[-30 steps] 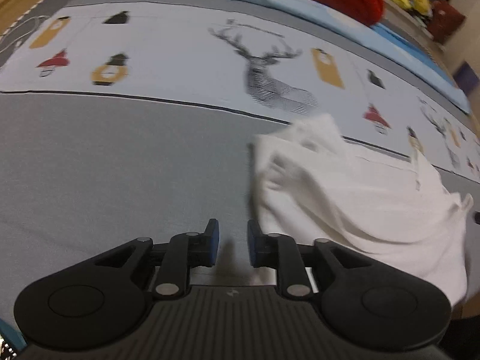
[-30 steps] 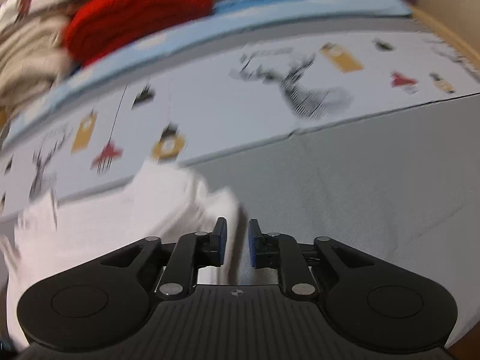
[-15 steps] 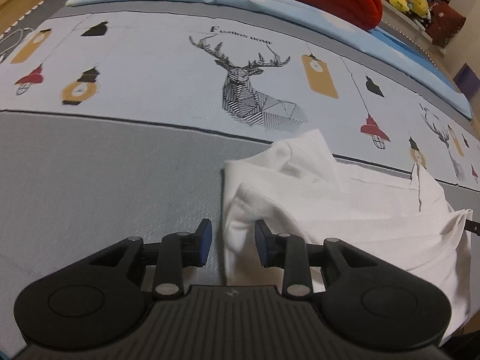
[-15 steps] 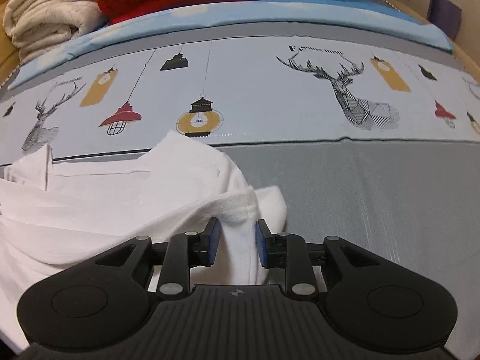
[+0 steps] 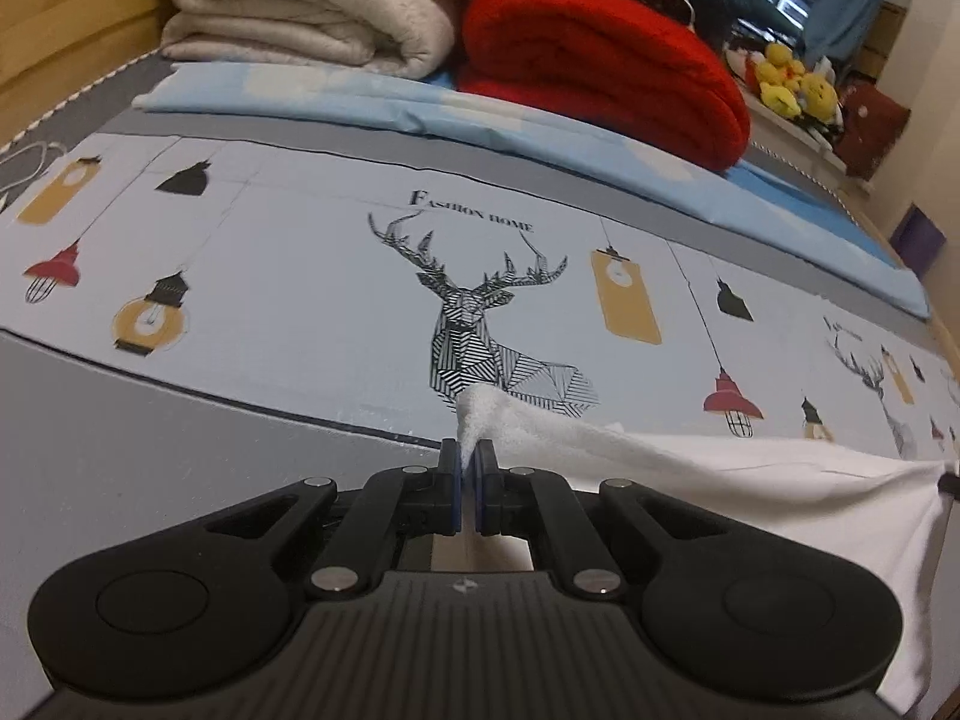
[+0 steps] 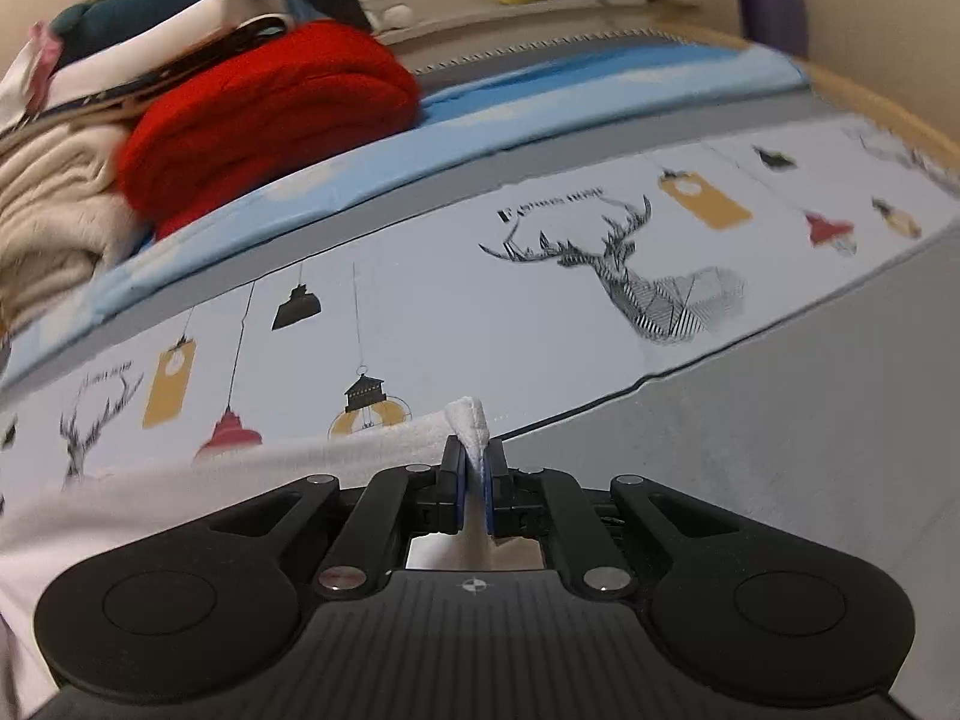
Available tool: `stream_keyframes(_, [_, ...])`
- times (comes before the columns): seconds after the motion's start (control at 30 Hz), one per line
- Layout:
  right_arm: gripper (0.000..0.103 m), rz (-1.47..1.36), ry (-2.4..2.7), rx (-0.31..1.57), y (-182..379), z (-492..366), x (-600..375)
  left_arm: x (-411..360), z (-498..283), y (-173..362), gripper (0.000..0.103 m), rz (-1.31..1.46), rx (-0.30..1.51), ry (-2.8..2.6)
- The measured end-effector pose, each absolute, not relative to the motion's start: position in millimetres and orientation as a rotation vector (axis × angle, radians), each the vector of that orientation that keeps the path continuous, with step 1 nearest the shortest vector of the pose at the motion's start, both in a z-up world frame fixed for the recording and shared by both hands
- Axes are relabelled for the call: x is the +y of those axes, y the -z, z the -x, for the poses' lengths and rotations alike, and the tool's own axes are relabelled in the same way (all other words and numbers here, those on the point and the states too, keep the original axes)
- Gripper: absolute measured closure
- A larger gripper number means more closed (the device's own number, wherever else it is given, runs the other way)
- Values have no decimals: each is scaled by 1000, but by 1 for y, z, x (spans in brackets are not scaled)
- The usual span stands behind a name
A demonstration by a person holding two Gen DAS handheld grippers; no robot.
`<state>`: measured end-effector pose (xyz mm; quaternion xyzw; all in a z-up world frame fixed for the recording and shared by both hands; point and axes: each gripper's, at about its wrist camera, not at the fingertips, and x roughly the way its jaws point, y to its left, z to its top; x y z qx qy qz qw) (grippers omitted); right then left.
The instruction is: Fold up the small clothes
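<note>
A small white garment (image 5: pixel 690 474) hangs stretched over the bed's grey and printed sheet. My left gripper (image 5: pixel 468 456) is shut on one corner of it, and a tuft of cloth pokes up between the blue pads. From there the cloth runs off to the right. In the right wrist view the same white garment (image 6: pixel 180 498) spreads to the left, and my right gripper (image 6: pixel 475 456) is shut on its other corner, which also sticks up between the pads. Both corners are lifted off the sheet.
A bed sheet (image 5: pixel 300 276) printed with deer and lamps lies ahead, with a plain grey band (image 5: pixel 120 450) nearer me. At the back are a folded cream blanket (image 5: pixel 312 0), a red blanket (image 5: pixel 600 60) and yellow plush toys (image 5: pixel 792 90). A wooden bed frame (image 5: pixel 54 18) rises at the left.
Both grippers closed on the white garment's corners, which earlier lay between open fingers. Both views have tilted up, and the cloth is now lifted and pulled taut between the grippers.
</note>
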<state>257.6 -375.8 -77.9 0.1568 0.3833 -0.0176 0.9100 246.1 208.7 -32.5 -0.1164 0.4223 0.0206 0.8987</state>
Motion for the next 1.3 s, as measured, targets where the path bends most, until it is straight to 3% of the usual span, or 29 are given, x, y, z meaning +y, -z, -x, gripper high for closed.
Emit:
stream_keyframes(0.17, [98, -315, 49, 787, 83, -266, -366, 213, -252, 35, 98, 277, 855, -74])
stream_keyframes(0.23, [98, -324, 59, 763, 81, -267, -365, 214, -253, 36, 93, 268, 856, -108])
stream_keyframes(0.27, [97, -319, 64, 751, 81, -267, -364, 215, -253, 38, 84, 252, 869, -125])
stream_keyframes(0.37, [79, -268, 99, 799, 87, -269, -360, 225, -253, 47, 80, 285, 948, -108])
stream_keyframes(0.43, [79, -249, 88, 891, 98, -270, -362, 234, -251, 55, 78, 333, 1002, -97])
stream_keyframes(0.53, [77, -247, 8, 1062, 118, -268, -363, 248, -249, 74, 59, 460, 1119, -65])
stream_keyframes(0.77, [70, -198, -31, 1143, 125, -251, -365, 236, -250, 98, 55, 515, 1217, -8])
stream_keyframes(0.87, [55, -238, 17, 1145, 122, -247, -372, 225, -253, 103, 51, 489, 1231, -13])
stream_keyframes(1.1, [51, -281, -4, 1213, 138, -253, -369, 210, -257, 103, 52, 432, 1207, -41])
stream_keyframes(1.13, [51, -285, -3, 1218, 140, -254, -369, 207, -258, 103, 59, 412, 1204, -36])
stream_keyframes(1.17, [51, -293, -1, 1221, 141, -255, -369, 204, -259, 103, 73, 396, 1200, -25])
stream_keyframes(1.2, [56, -305, -1, 1223, 142, -257, -369, 203, -259, 102, 80, 391, 1194, -14])
stream_keyframes(1.23, [71, -326, -4, 1218, 142, -257, -370, 203, -260, 100, 87, 388, 1185, -11])
stream_keyframes(1.3, [88, -360, -5, 1202, 140, -260, -368, 203, -260, 88, 90, 366, 1116, -18])
